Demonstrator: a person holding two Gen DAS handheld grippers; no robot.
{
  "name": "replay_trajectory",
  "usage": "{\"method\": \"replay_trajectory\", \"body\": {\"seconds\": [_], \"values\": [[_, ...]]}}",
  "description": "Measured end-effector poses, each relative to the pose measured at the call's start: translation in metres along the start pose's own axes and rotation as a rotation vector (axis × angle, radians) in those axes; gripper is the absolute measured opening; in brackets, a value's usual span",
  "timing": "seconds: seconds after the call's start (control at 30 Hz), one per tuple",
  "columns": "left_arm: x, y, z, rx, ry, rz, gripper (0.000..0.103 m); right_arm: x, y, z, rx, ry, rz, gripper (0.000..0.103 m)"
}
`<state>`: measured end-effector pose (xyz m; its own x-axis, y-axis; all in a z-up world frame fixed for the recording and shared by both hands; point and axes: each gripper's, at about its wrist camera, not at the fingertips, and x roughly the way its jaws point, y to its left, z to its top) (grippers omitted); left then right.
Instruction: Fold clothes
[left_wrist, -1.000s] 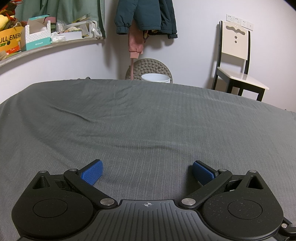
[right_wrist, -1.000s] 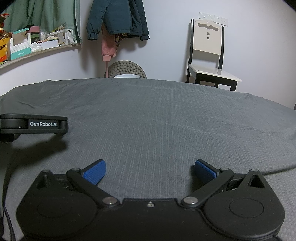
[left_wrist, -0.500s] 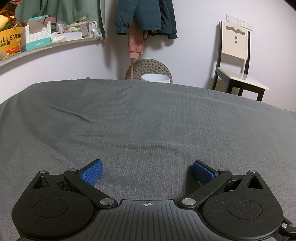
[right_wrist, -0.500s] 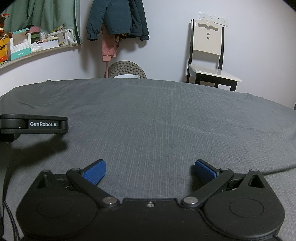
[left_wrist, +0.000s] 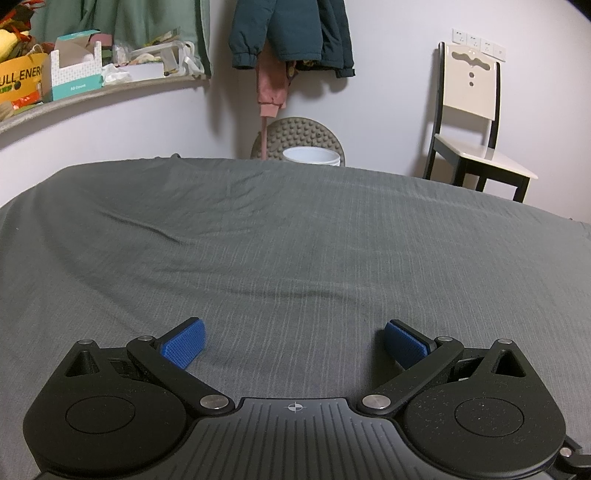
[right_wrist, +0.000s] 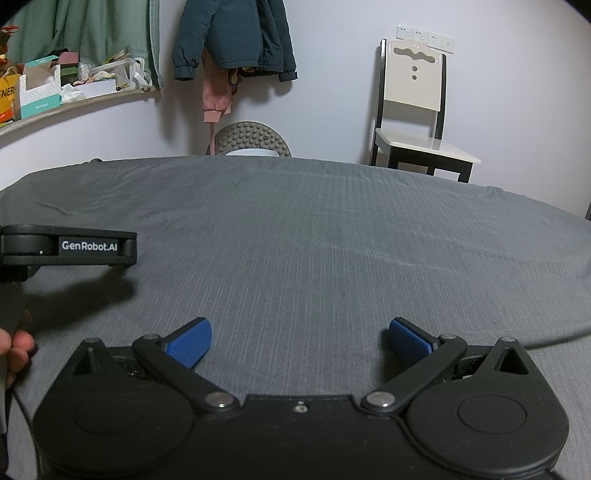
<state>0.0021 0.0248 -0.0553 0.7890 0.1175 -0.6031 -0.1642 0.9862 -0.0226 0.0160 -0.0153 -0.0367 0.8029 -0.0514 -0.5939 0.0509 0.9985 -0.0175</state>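
A dark grey cloth (left_wrist: 295, 236) lies spread flat over the whole work surface, with a few shallow wrinkles at the left. In the right wrist view the same grey cloth (right_wrist: 332, 236) shows an edge running along the lower right. My left gripper (left_wrist: 294, 341) hovers low over the cloth, open, its blue pads wide apart with nothing between them. My right gripper (right_wrist: 300, 341) is likewise open and empty. The left gripper's body (right_wrist: 68, 245) shows side-on at the left of the right wrist view, with a hand (right_wrist: 14, 350) below it.
A cream chair (left_wrist: 476, 122) stands beyond the far right edge. A white bucket (left_wrist: 311, 155) and a studded round cushion (left_wrist: 299, 131) sit behind the far edge. Jackets (left_wrist: 291, 33) hang on the wall. A cluttered shelf (left_wrist: 74, 81) runs along the left wall.
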Motion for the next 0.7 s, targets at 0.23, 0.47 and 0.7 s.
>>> {"method": "replay_trajectory", "body": {"seconds": [0.23, 0.47, 0.7], "values": [[-0.03, -0.009, 0.018, 0.004, -0.134, -0.053, 0.103, -0.012, -0.02, 0.002, -0.018, -0.036, 0.011, 0.103], [-0.14, -0.023, 0.103, 0.113, -0.432, -0.178, 0.103, -0.035, -0.064, 0.014, 0.09, -0.131, 0.147, 0.103], [-0.309, 0.013, 0.175, 0.151, -0.56, -0.257, 0.103, -0.051, -0.091, 0.014, 0.126, -0.133, 0.189, 0.103]]}}
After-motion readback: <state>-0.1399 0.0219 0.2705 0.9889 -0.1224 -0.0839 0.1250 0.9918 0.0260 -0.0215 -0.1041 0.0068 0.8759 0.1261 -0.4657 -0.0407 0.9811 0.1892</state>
